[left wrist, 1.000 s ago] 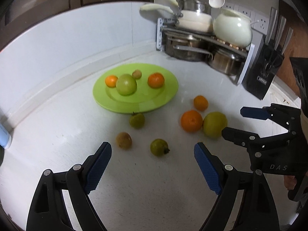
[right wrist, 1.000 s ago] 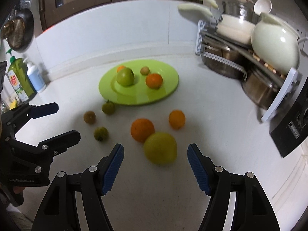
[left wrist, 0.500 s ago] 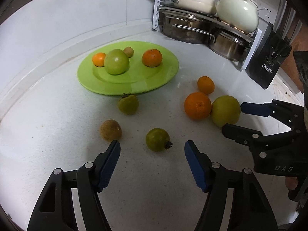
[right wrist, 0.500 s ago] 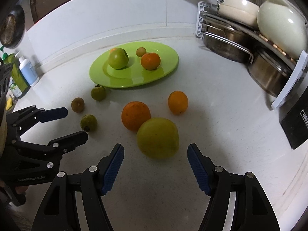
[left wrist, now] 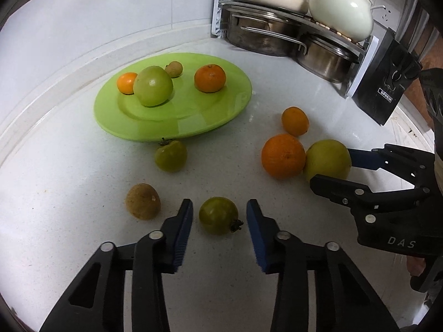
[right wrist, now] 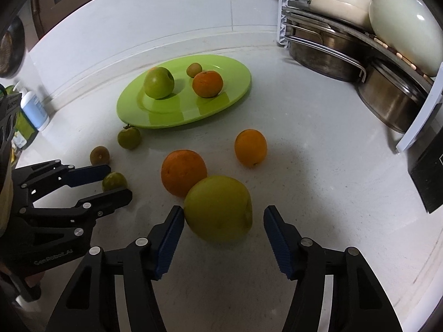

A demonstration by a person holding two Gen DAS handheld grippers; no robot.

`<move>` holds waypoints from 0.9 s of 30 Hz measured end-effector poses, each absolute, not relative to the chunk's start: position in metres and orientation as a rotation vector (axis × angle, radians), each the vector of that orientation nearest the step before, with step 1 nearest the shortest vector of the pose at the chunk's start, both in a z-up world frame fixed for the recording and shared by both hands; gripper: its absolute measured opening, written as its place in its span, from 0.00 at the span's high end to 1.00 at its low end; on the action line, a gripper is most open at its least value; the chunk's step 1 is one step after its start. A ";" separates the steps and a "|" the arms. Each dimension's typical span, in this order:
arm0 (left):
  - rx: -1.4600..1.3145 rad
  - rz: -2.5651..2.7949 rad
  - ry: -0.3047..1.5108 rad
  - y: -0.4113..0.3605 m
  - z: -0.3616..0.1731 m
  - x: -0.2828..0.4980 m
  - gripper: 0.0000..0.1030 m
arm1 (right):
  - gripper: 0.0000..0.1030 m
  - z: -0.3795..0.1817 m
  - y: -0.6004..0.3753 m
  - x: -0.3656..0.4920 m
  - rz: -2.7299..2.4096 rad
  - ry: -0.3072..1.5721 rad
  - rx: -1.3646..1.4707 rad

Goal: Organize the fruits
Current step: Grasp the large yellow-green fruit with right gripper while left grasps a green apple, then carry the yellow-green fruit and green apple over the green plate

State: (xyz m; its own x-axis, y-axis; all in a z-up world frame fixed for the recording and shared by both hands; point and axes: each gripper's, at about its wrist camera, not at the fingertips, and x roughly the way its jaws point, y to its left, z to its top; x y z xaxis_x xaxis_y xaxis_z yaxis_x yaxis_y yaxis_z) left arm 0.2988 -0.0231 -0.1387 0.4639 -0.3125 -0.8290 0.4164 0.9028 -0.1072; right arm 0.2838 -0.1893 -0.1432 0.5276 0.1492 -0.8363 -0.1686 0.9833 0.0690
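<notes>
A: Where do the cameras sit?
B: Each rides its tool, low over the worktop (left wrist: 277, 88), facing the back corner.
A: Shared?
B: Green plate (left wrist: 177, 116) (right wrist: 221, 102), loose fruit.

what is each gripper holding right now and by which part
Nothing is held yet. The left gripper is open around the small green fruit; the right gripper is open around the big yellow-green fruit, both on the counter.

Lime-green plate (left wrist: 221, 116) carries a pale green apple (left wrist: 152, 85) and an orange mandarin (left wrist: 210, 78). White speckled countertop (left wrist: 83, 179) holds a deep orange orange (left wrist: 283, 156), a yellow-green apple (right wrist: 218, 208), and a brown, rough-skinned fruit (left wrist: 143, 200). Gripper pads (left wrist: 182, 229) are ribbed blue.
</notes>
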 end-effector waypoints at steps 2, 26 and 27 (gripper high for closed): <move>0.117 -0.447 0.994 -0.023 -0.139 0.298 0.67 | 0.49 -0.144 -0.188 0.285 0.200 0.998 -0.016; 0.096 -0.461 0.958 -0.019 -0.124 0.277 0.72 | 0.50 -0.129 -0.191 0.266 0.164 0.944 -0.001; 0.095 -0.462 0.952 -0.019 -0.122 0.274 0.72 | 0.50 -0.126 -0.191 0.263 0.163 0.938 0.001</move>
State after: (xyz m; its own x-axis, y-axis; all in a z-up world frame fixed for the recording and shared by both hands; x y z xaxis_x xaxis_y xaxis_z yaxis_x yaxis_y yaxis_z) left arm 0.2737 -0.0186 -0.1217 0.4909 -0.3389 -0.8026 0.4209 0.8989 -0.1222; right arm 0.2632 -0.1913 -0.1261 0.5803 0.1397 -0.8023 -0.1392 0.9877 0.0713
